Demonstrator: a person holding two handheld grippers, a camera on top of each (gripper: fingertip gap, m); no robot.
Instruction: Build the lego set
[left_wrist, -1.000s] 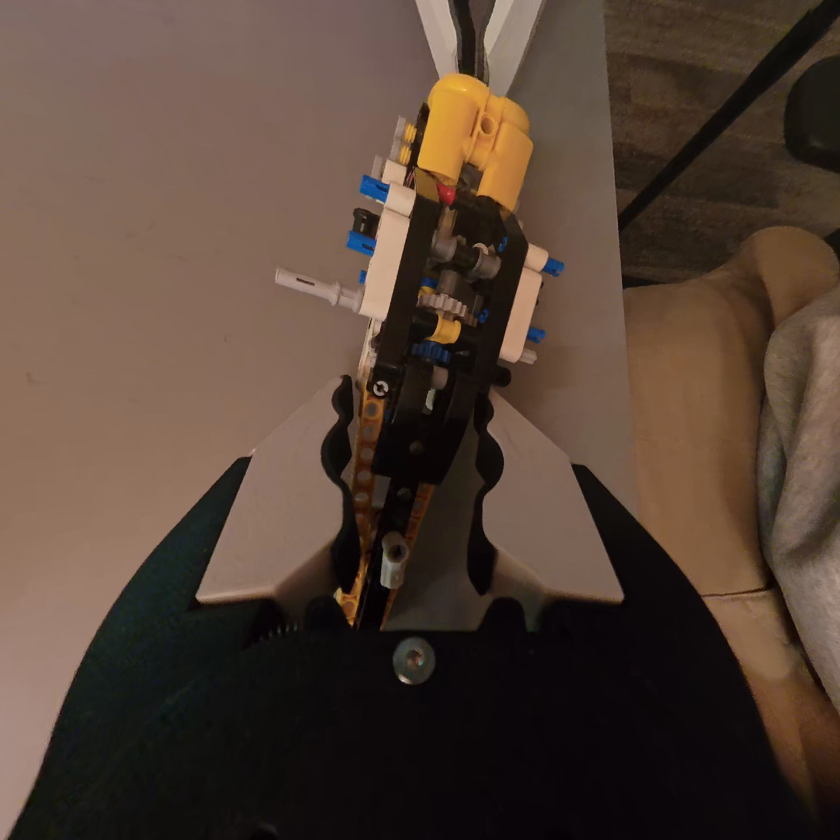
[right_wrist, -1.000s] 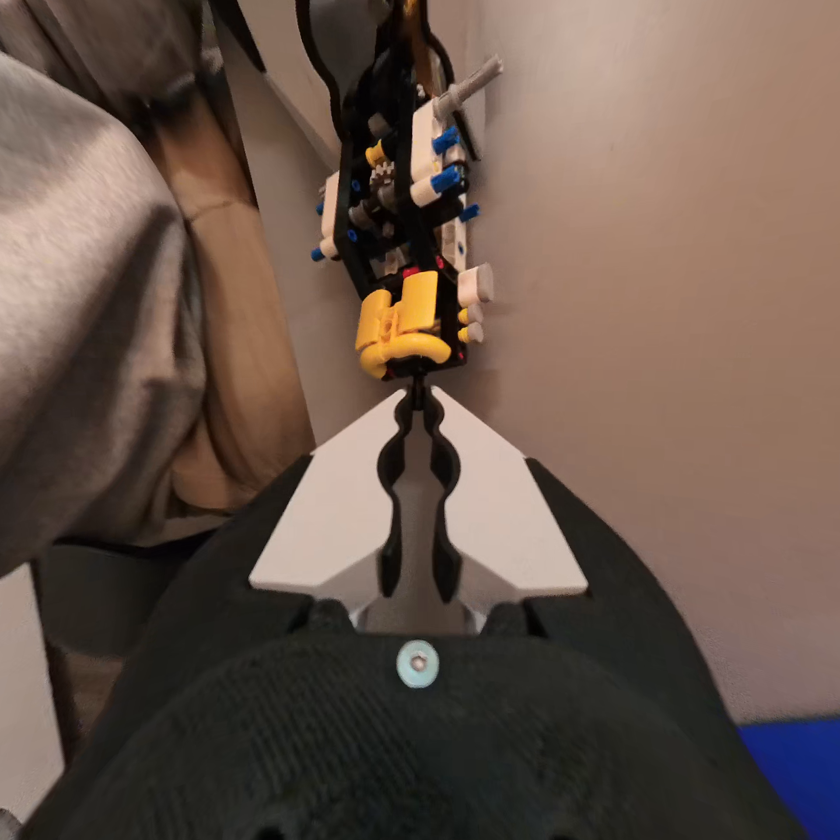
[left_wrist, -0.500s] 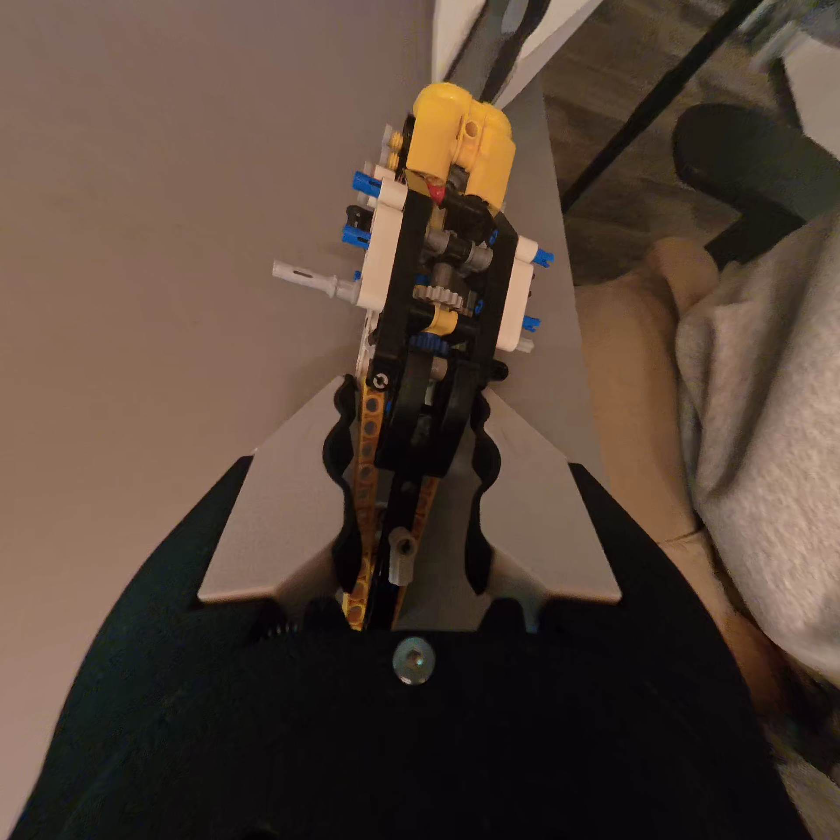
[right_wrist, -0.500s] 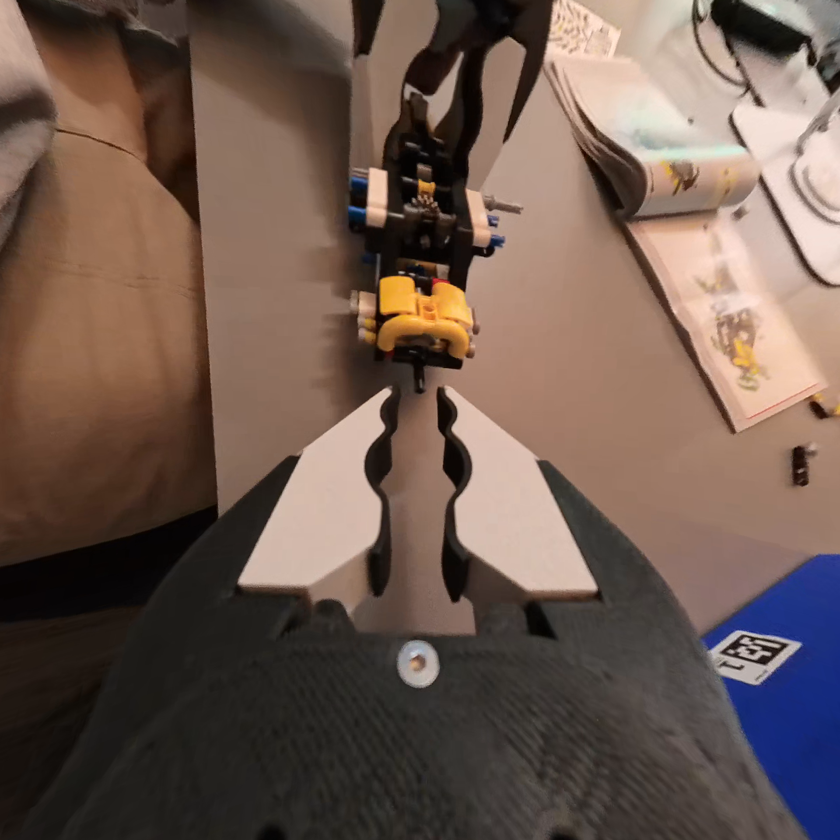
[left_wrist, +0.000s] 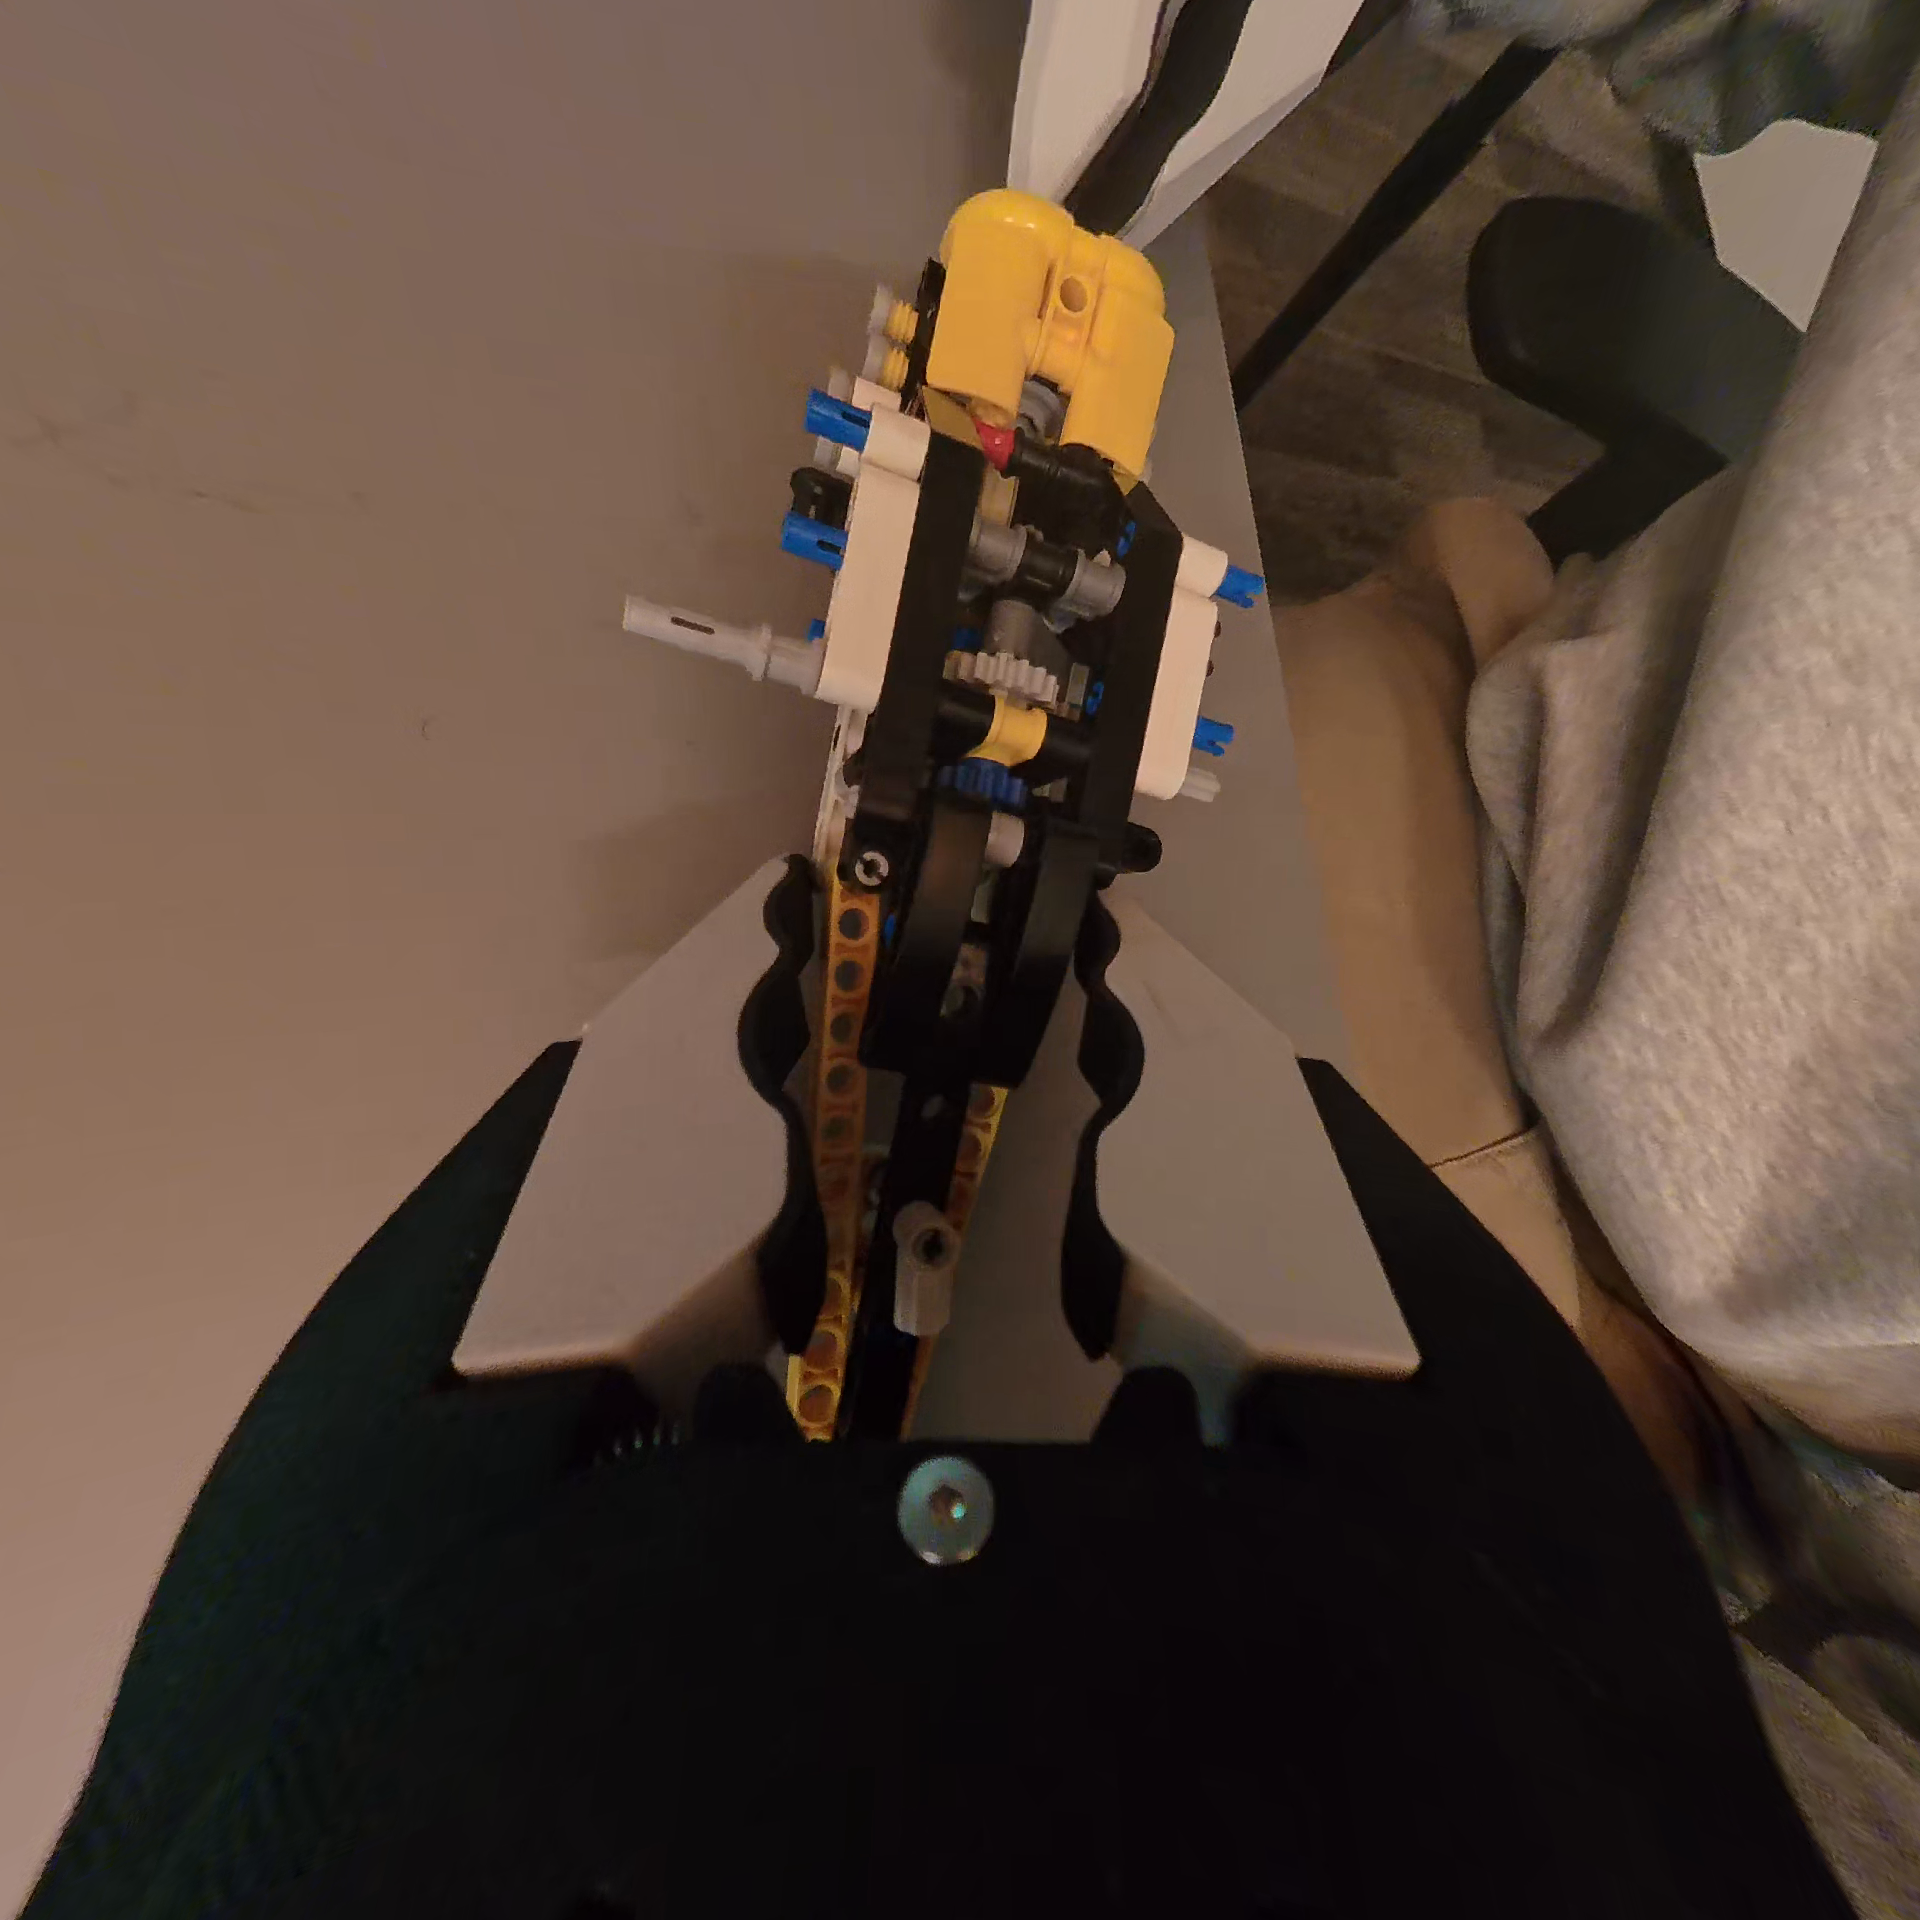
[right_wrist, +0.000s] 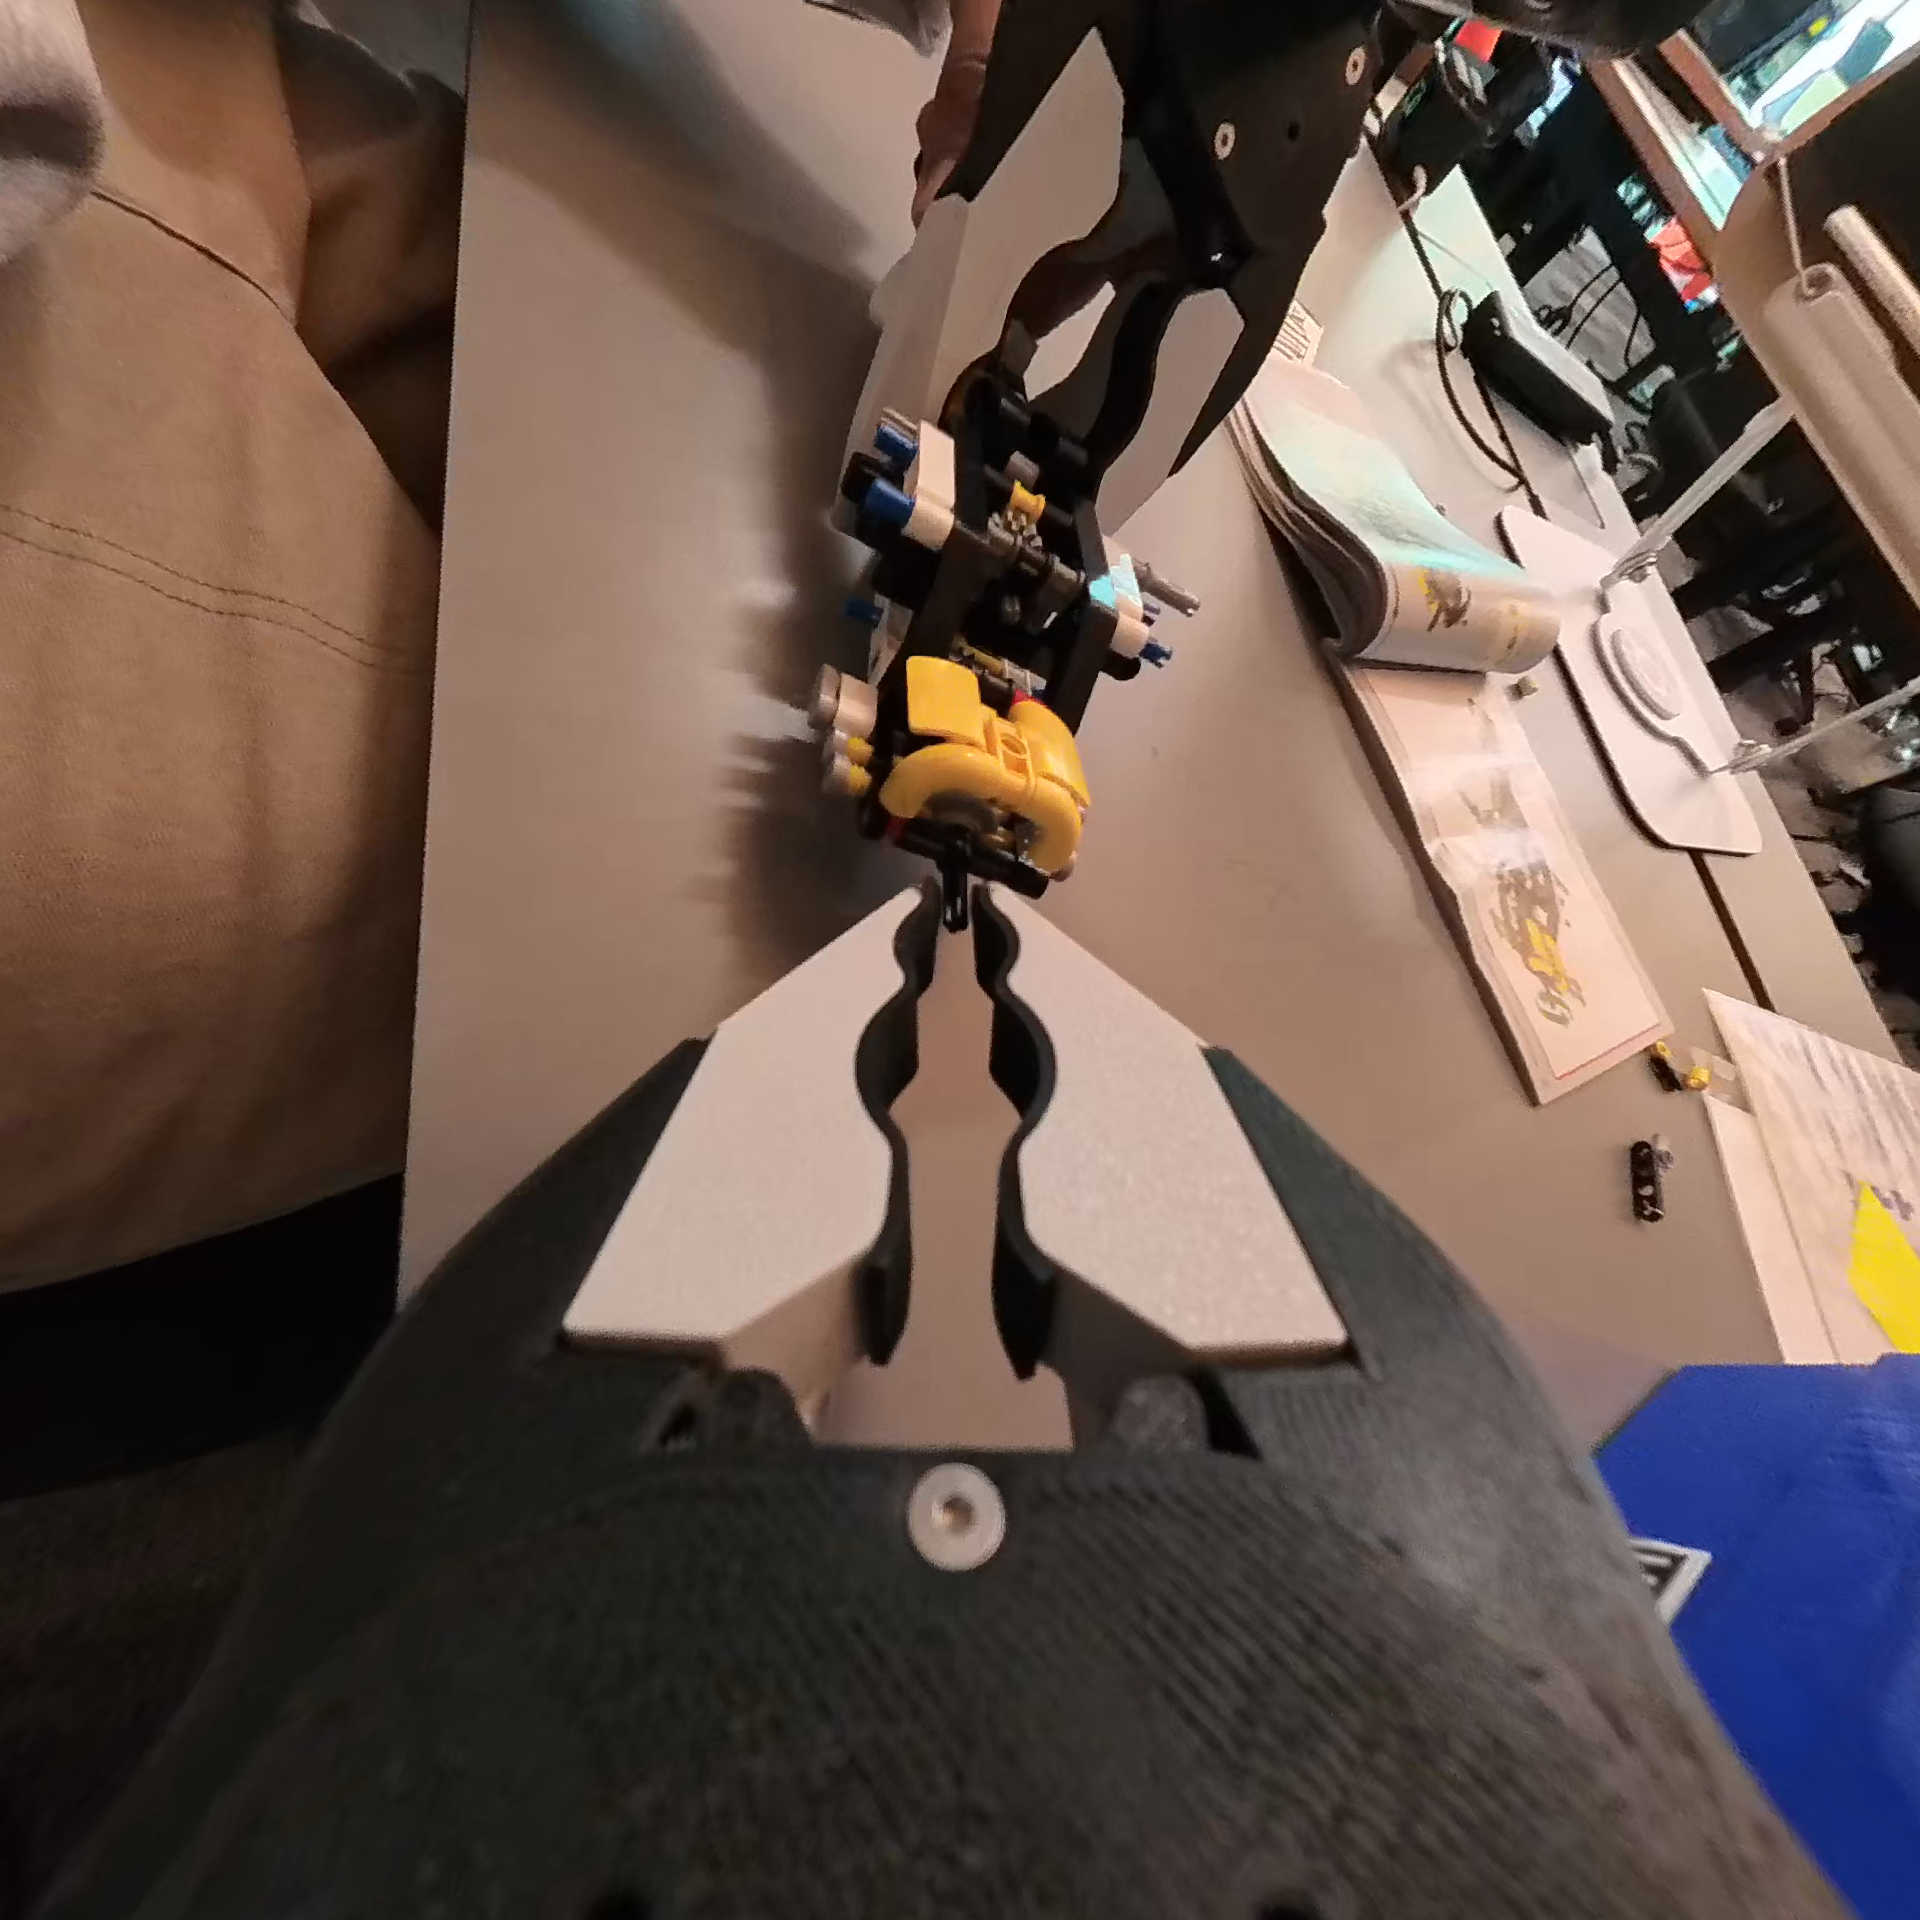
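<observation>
Above the desk (right_wrist: 644, 436) my L gripper (left_wrist: 940, 940) clenched the lego assembly (left_wrist: 1023, 582) w/ 1 black pin (right_wrist: 954, 902) between my R gripper's (right_wrist: 954, 914) parted tips, prob mid-seating, needing a straight push next.

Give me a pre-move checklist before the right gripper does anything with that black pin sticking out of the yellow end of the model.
1. Left gripper clamped on the lego model: ok, fingers pinch its black and yellow beams.
2. Right gripper lined up with the black pin: ok, pin sits between its fingertips.
3. Right gripper closed on the pin: cannot tell, a narrow gap shows and contact is unclear.
4. Model held clear of the table: cannot tell, height is unclear.
5. Instruction booklet out of the way: ok, it lies off to the side.
</observation>
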